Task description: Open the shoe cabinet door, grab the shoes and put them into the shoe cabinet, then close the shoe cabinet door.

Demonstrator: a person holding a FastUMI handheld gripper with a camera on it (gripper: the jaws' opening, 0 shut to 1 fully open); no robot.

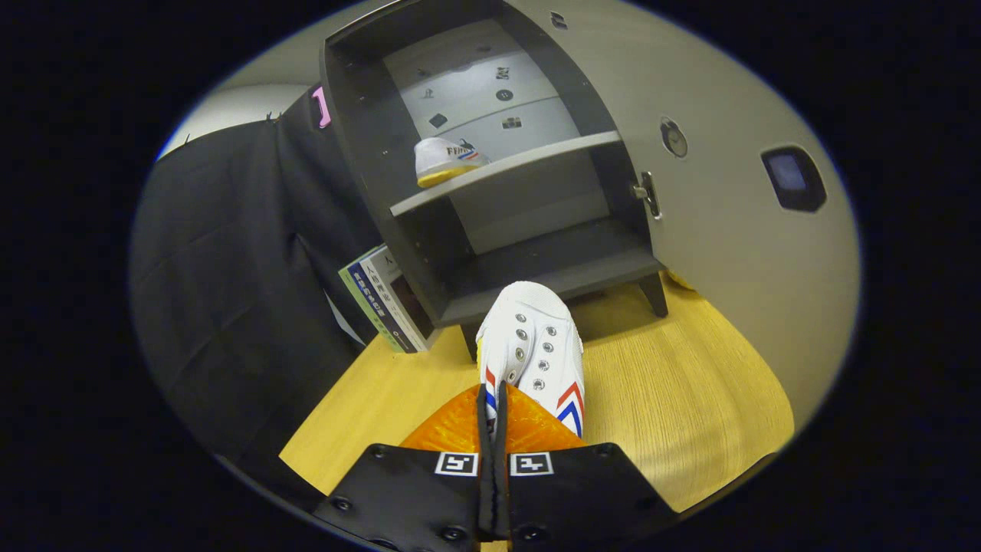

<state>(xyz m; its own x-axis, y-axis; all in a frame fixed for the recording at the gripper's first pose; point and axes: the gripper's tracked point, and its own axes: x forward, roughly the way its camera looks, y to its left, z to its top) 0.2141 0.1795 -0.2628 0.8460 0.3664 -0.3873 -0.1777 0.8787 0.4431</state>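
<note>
Gripper (pixel 494 429) fingers clenching white sneaker (pixel 533 345) w/ open shoe cabinet (pixel 460 230) at 12 o'clock; thin pinch risking slip.

The heel of the white sneaker (pixel 536 353) lay hidden behind the orange fingers (pixel 529 429) of the gripper (pixel 493 429), whose jaws stood nearly closed on its collar; the contact itself could not be made out. The second sneaker (pixel 447 159) on the upper shelf (pixel 536 159) showed only one end. The small stickers (pixel 503 96) on the cabinet's back panel were too small to tell. The booklet (pixel 383 303) beside the cabinet was partly covered by its side wall (pixel 368 176).
</note>
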